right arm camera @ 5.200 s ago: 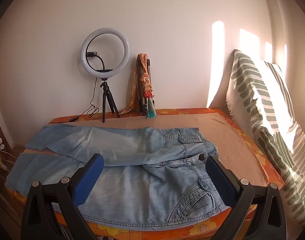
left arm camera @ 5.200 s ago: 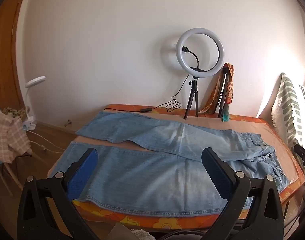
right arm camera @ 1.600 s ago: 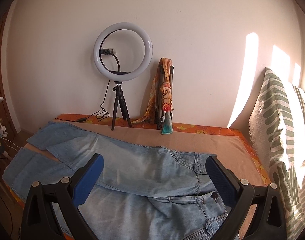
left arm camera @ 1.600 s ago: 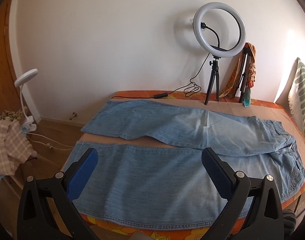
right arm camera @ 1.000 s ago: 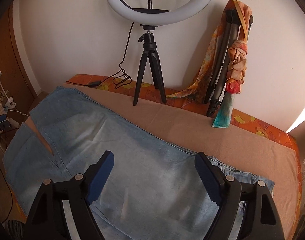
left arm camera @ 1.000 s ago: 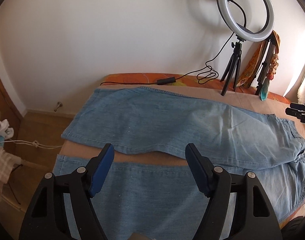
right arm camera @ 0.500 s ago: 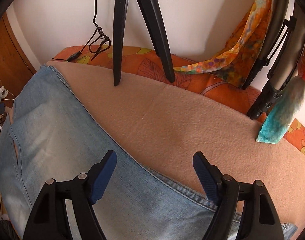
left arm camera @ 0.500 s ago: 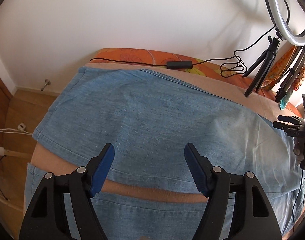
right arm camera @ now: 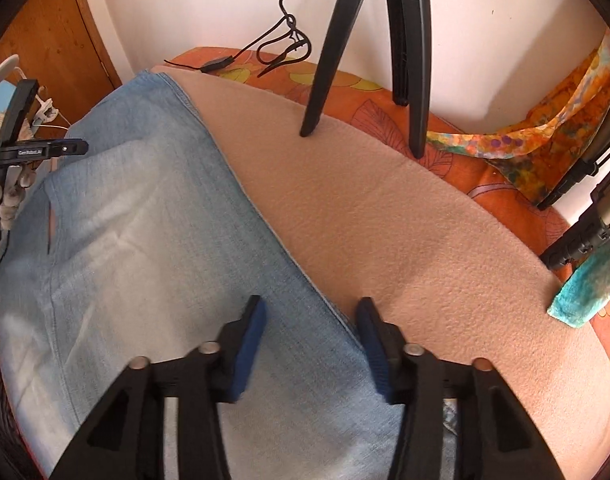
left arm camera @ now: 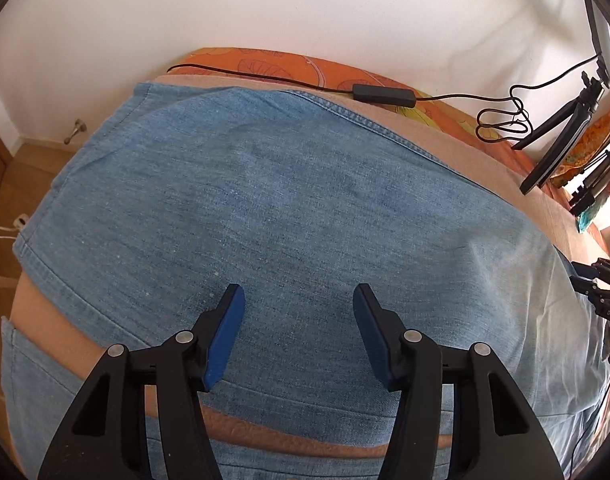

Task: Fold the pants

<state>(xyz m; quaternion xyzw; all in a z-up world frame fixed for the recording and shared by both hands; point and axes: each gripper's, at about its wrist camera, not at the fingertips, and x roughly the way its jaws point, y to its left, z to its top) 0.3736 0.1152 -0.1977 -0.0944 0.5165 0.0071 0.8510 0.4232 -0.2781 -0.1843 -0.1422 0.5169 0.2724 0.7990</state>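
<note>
Light blue denim pants (left arm camera: 265, 208) lie flat on a tan blanket (right arm camera: 385, 220), legs spread apart. My left gripper (left arm camera: 299, 296) is open, low over the far leg near its lower part. My right gripper (right arm camera: 311, 308) is open and straddles the far seam edge of the same leg (right arm camera: 145, 240), one finger over denim, the other over blanket. The left gripper shows at the left edge of the right wrist view (right arm camera: 29, 148); the right one at the right edge of the left wrist view (left arm camera: 601, 288).
A ring light tripod (right arm camera: 365, 40) stands on the bed's far edge, with its cable and inline switch (left arm camera: 385, 94) along the wall. A second folded tripod with a colourful scarf (right arm camera: 545, 132) leans at the right. Wooden floor (left arm camera: 9, 184) lies left.
Both grippers have moved forward and down toward the far pant leg. Their jaws have narrowed from wide open to a smaller opening.
</note>
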